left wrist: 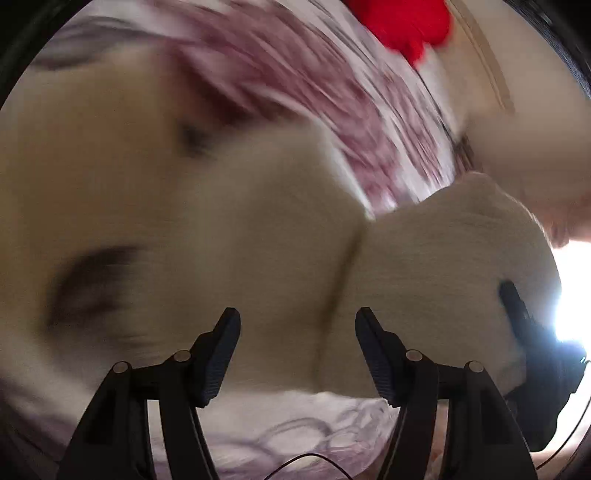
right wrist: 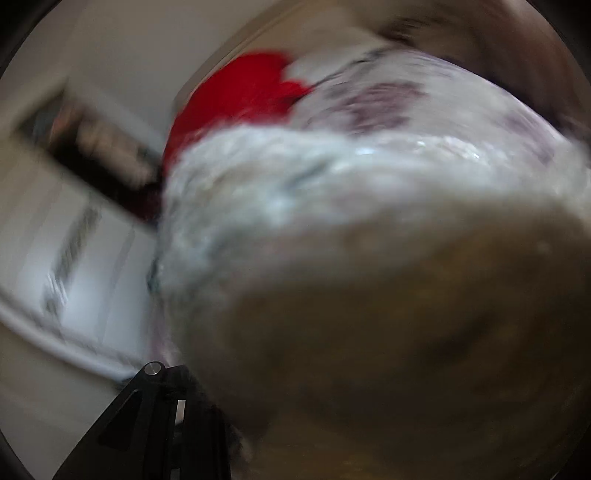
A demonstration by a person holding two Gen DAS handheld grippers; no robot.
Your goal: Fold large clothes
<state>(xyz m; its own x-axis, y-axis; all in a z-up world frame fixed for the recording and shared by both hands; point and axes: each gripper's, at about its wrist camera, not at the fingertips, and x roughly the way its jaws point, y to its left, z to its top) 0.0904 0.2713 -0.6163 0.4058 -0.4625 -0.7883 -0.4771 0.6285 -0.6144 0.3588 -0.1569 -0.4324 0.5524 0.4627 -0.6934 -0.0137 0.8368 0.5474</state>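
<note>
A large cream knit garment (left wrist: 207, 229) lies spread on a pink-and-white patterned bedsheet (left wrist: 332, 110); the view is motion-blurred. My left gripper (left wrist: 297, 321) is open and empty just above the garment. My right gripper (left wrist: 517, 314) shows at the right of the left wrist view, shut on a lifted fold of the garment (left wrist: 443, 266). In the right wrist view the held cream garment (right wrist: 388, 332) fills the lower frame and hides the right gripper's fingers; only the left finger's base (right wrist: 162, 406) shows.
A red cloth (left wrist: 402, 26) lies at the far end of the bed; it also shows in the right wrist view (right wrist: 236, 99). The patterned sheet (right wrist: 388, 110) lies beyond the garment. A pale wall and a dark-framed shape (right wrist: 85, 147) are at left.
</note>
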